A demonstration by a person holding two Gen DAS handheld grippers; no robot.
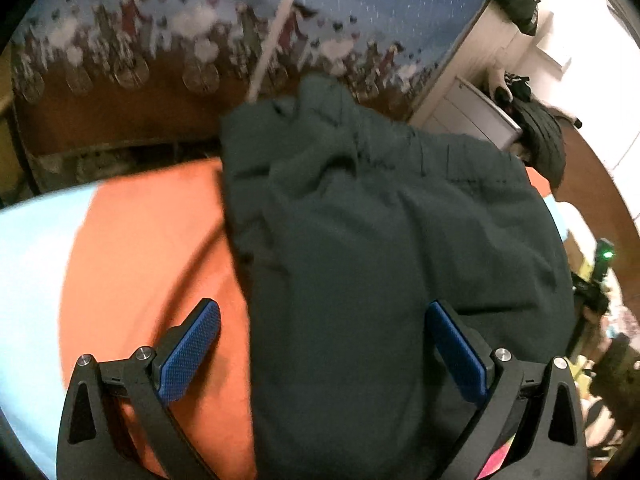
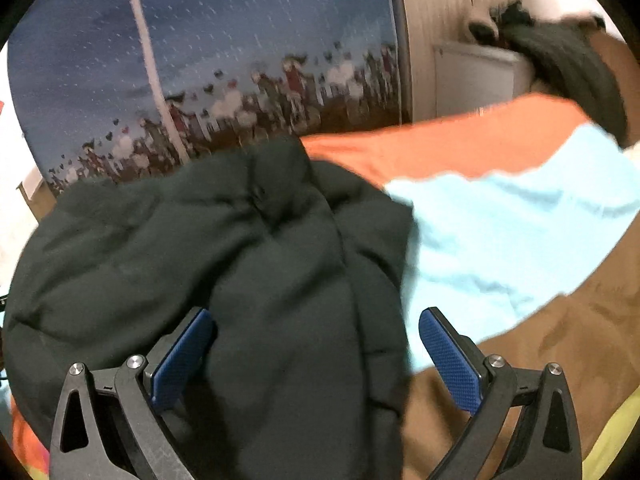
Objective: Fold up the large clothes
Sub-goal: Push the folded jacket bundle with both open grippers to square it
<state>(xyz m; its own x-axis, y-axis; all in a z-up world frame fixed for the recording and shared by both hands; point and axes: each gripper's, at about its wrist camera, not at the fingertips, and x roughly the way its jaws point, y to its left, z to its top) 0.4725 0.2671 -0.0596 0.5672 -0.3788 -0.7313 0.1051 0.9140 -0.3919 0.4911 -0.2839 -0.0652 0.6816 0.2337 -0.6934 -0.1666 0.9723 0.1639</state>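
A large dark green garment (image 1: 380,240) lies bunched on a bed cover with orange (image 1: 152,240) and light blue (image 1: 36,264) patches. My left gripper (image 1: 324,340) is open, its blue pads straddling the garment's left edge, nothing held. In the right wrist view the same garment (image 2: 240,248) lies crumpled, spilling toward me. My right gripper (image 2: 316,352) is open, its jaws wide either side of a fold of the garment near its right edge. Whether the pads touch the cloth is unclear.
A wardrobe door with a blue sky and figures print (image 1: 200,20) stands behind the bed. White drawers (image 1: 468,108) with dark clothes (image 1: 540,140) piled on them are at the right. A brown blanket (image 2: 560,340) lies on the bed's right side.
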